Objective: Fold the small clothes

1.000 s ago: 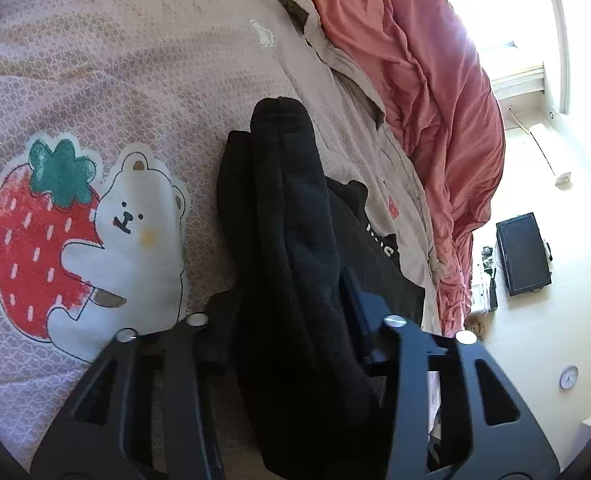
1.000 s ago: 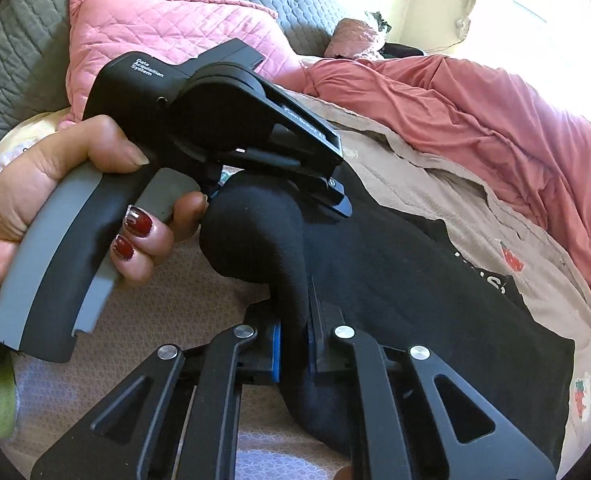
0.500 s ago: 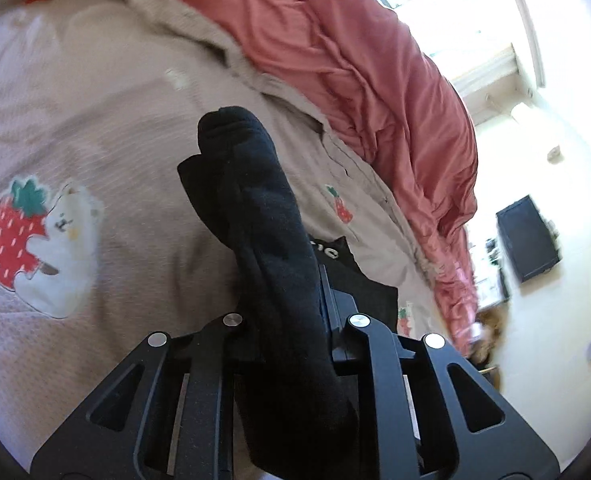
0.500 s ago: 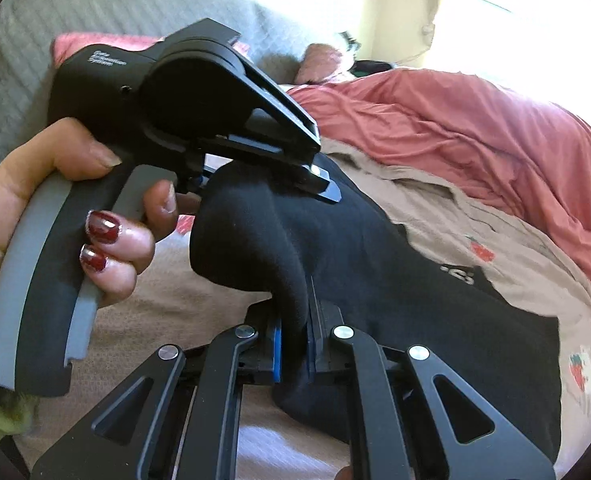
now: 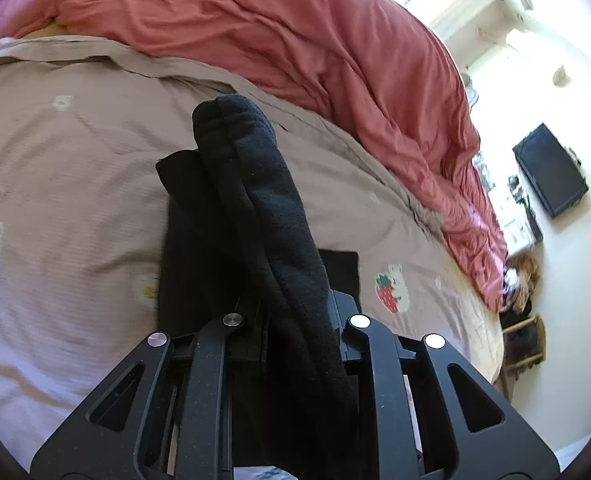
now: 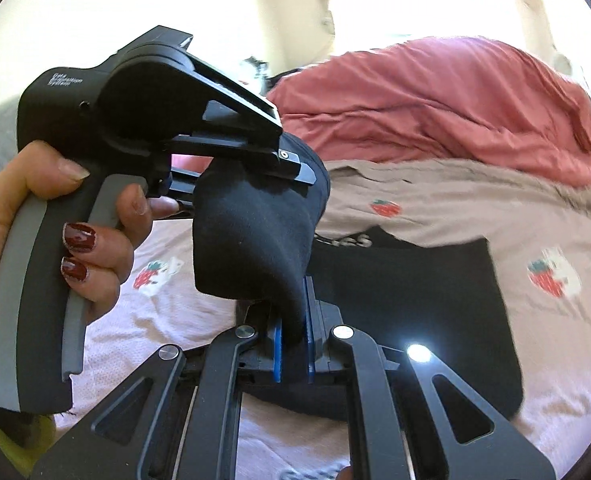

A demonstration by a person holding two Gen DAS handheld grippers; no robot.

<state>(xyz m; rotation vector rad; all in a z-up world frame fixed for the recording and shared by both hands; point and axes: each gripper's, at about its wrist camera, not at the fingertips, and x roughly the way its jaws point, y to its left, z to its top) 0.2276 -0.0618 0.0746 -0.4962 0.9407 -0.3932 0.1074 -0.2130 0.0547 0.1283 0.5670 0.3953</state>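
Above the bed, we hold the black garment lifted, the left gripper and the right gripper each pinching one edge. We should keep both edges level and lower them together, so the fold lands flat.

A black garment of soft, fleecy cloth hangs bunched and lifted above the bed, pinched at two places along one folded edge. Its lower part still lies flat on the strawberry-print sheet, with white lettering partly showing.
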